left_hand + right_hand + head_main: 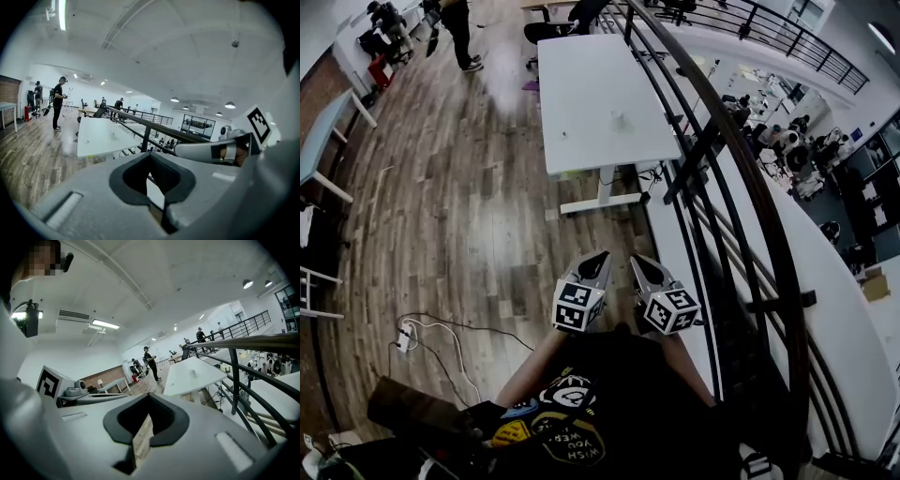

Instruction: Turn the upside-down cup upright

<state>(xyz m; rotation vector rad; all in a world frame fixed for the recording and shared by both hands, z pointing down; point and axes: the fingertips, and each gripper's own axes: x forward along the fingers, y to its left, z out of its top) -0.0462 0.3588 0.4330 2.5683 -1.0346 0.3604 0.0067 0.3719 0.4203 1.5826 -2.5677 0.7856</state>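
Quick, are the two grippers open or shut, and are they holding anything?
Left gripper: jaws shut, holding nothing.
Right gripper: jaws shut, holding nothing.

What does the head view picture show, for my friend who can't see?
The grey left gripper and right gripper sit side by side, shut and empty, pointing at a long white table across the brown wooden floor. A small pale cup stands on it, too far to tell which way up. A black metal railing runs alongside.
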